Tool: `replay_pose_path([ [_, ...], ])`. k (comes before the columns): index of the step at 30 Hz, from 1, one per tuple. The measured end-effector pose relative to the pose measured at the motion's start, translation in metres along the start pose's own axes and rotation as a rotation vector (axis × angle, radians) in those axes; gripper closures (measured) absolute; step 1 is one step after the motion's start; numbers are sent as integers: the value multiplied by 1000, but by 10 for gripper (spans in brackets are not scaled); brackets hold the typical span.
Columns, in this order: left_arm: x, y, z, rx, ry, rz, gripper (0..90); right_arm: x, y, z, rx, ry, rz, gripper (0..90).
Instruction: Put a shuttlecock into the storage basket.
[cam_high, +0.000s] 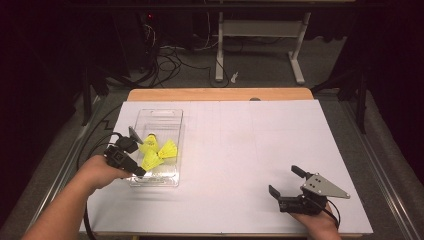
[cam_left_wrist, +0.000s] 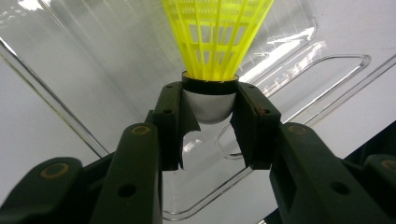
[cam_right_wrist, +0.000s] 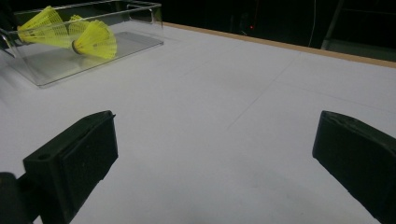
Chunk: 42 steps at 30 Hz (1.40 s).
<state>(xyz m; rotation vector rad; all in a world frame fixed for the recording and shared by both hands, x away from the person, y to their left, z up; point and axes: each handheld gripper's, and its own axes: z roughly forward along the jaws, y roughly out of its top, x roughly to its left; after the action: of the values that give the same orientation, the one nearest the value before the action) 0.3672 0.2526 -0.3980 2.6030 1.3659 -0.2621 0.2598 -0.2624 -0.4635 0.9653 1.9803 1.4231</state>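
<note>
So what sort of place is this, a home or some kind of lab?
Most likely a lab or recording workspace, not a home. A table with a plain white top stands in a dark room, loose cables run over the floor behind it, and a bare metal desk frame stands farther back.

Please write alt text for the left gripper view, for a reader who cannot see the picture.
The left gripper holds a yellow shuttlecock by its white cork head, one black jaw pressing on each side, with the mesh skirt pointing away from the camera. Behind it is a clear plastic tray on a white table.
</note>
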Motion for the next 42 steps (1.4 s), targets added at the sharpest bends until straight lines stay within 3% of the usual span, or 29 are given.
replay_pose_path([
  [17, 2, -2, -1, -7, -13, -17, 644, 0, 0, 0, 2, 0, 1, 8],
  [20, 3, -2, -2, -11, -25, -36, 594, 0, 0, 0, 1, 0, 1, 8],
  [24, 2, 0, -3, -26, -32, -26, 539, 0, 0, 0, 1, -1, 0, 9],
  [27, 0, 1, -3, -9, -39, -49, 509, 0, 0, 1, 3, 1, -2, 8],
  [42, -7, 6, -7, -10, -12, -46, 462, 0, 0, 0, 0, 1, -1, 8],
])
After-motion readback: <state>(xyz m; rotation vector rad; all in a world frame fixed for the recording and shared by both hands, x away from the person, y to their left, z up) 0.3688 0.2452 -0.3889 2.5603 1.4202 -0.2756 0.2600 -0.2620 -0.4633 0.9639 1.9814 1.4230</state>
